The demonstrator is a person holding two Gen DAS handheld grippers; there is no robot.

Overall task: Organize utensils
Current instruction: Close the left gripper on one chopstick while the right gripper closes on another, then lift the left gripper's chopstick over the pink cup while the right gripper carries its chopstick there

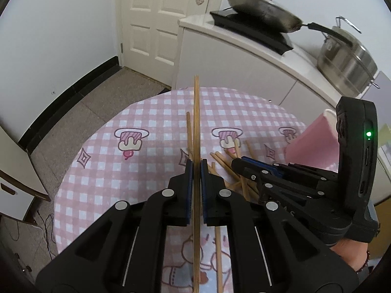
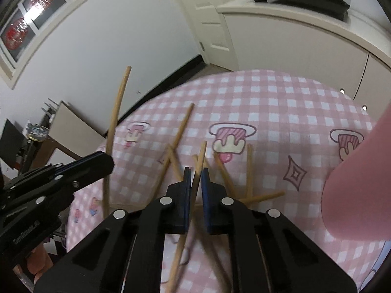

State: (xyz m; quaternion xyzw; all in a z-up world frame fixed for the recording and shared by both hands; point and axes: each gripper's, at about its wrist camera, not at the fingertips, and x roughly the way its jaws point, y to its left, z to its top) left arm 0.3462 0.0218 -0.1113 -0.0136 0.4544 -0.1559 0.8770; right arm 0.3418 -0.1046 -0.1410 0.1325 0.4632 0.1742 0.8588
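My left gripper (image 1: 196, 164) is shut on one wooden chopstick (image 1: 196, 122) that points away, held above the table. From the right wrist view the same gripper (image 2: 103, 162) and its chopstick (image 2: 114, 119) show at the left. My right gripper (image 2: 196, 172) is shut on another chopstick (image 2: 200, 156), just above a pile of several loose chopsticks (image 2: 224, 173) on the pink checked tablecloth (image 2: 268, 107). In the left wrist view the right gripper (image 1: 235, 164) reaches over that pile (image 1: 224, 163). A pink holder (image 1: 315, 144) stands at the right; it also shows in the right wrist view (image 2: 359, 185).
The round table (image 1: 136, 112) has its edge to the left and far side. Behind it a white counter (image 1: 244, 56) carries a wok (image 1: 264, 12) on a cooktop and a steel pot (image 1: 347, 61). A door (image 1: 158, 19) is at the back; a chair (image 1: 17, 168) is at the left.
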